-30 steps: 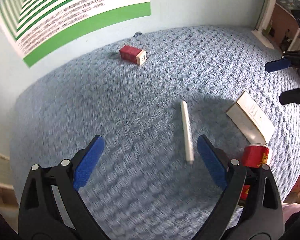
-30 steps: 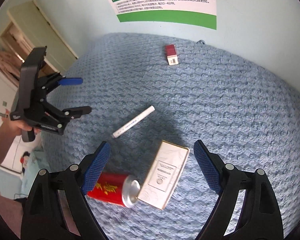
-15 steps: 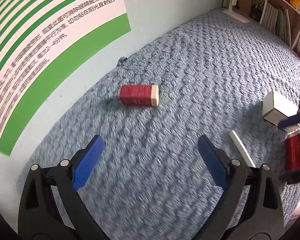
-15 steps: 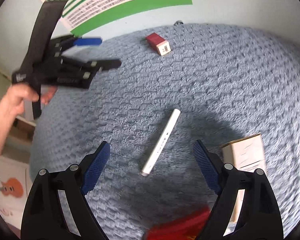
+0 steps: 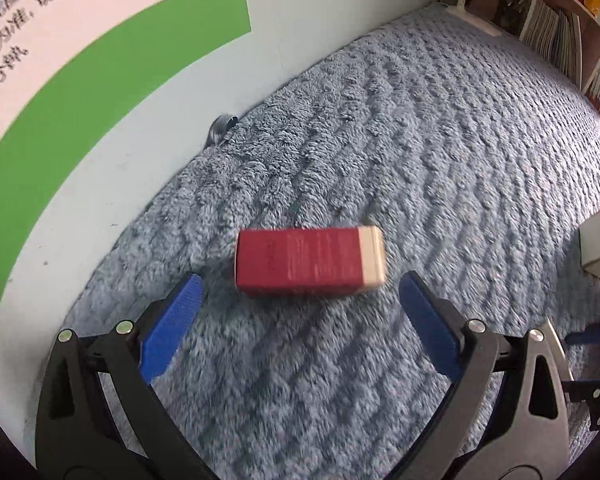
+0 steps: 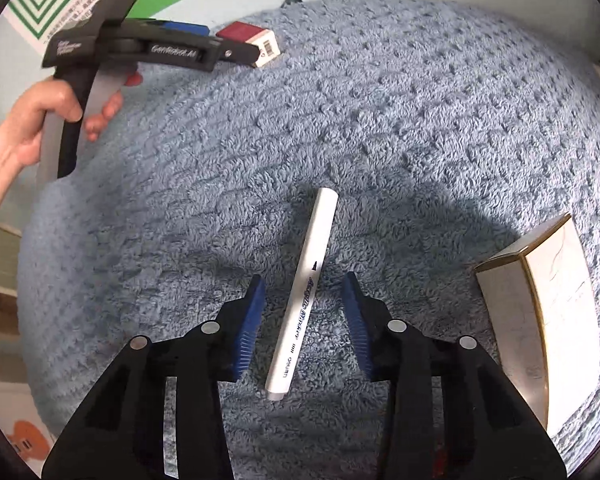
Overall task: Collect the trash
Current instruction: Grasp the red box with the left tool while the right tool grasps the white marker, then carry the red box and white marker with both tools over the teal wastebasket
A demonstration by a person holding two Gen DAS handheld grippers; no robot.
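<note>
Right wrist view: right gripper [image 6: 304, 300] jaws just been closing, now half-narrowed around slim white plastic marker pen [image 6: 303, 294] at lower centre on fluffy blue blanket [image 6: 420, 120]; pads not yet touching, nothing held. Looks light, rigid, smooth, likely to roll; best pinched across mid-barrel. Left wrist view: left gripper [image 5: 300, 304] just been opening, now spread wide and empty, small red-and-cream cardboard box [image 5: 310, 261] mid-frame just ahead of tips. Probably light, crushable; best gripped across short sides.
</note>
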